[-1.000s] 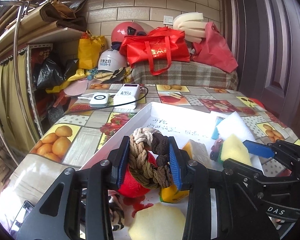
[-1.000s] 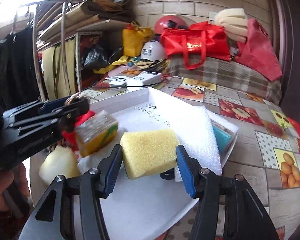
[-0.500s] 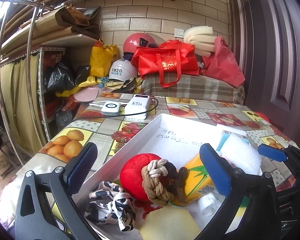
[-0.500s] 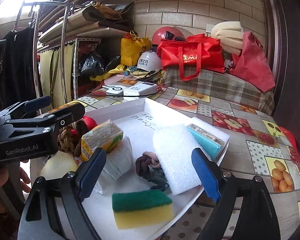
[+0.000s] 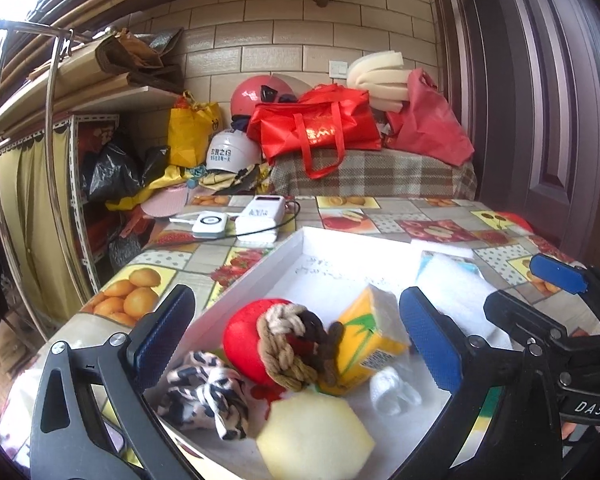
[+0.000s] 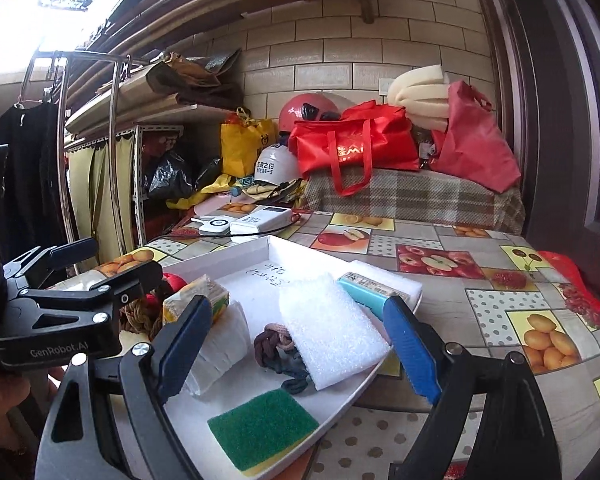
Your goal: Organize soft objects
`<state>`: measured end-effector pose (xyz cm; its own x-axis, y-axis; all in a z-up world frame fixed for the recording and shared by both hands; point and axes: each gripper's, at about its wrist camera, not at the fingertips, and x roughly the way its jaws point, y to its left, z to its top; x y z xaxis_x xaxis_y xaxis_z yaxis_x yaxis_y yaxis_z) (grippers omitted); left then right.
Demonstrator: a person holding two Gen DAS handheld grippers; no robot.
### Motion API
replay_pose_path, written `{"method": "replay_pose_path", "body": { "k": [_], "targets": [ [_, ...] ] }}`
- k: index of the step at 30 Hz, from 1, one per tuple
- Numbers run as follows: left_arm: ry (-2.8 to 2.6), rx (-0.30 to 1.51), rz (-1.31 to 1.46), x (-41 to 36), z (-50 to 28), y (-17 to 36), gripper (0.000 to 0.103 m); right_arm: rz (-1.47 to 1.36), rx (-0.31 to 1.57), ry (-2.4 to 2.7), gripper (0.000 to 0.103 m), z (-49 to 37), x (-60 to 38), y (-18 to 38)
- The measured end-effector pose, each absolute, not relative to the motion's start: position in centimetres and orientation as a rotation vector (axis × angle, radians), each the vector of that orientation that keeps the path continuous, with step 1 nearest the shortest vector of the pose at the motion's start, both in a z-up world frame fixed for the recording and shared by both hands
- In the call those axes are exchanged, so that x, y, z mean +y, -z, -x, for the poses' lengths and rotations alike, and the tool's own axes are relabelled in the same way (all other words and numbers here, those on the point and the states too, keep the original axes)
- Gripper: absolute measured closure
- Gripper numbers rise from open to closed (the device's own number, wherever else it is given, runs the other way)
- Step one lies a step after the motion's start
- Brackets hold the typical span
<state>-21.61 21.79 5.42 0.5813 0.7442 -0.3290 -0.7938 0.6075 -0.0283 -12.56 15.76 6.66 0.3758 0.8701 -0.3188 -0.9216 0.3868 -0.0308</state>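
White rectangular tray (image 6: 342, 402): braided brown-and-cream rope knot (image 5: 290, 344), green-and-yellow scouring sponge (image 6: 262, 426). Left gripper (image 5: 296, 348), right gripper (image 6: 296, 354): jaws spread, empty, just opened.

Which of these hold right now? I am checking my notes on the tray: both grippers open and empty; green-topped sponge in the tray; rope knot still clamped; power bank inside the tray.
1. The left gripper and right gripper are open and hold nothing. True.
2. The green-topped sponge lies in the white tray. True.
3. The rope knot is clamped. False: it rests loose against the red ball.
4. The power bank is inside the tray. False: it sits on the tablecloth beyond it.
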Motion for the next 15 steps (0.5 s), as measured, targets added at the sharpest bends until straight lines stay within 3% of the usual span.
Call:
{"method": "replay_pose_path", "body": {
  "k": [15],
  "targets": [
    [-0.883, 0.319, 0.150, 15.6, 21.0, -5.7, 0.000, 0.170, 0.304, -1.098, 0.015, 12.4, 9.9, -6.8]
  ]
}}
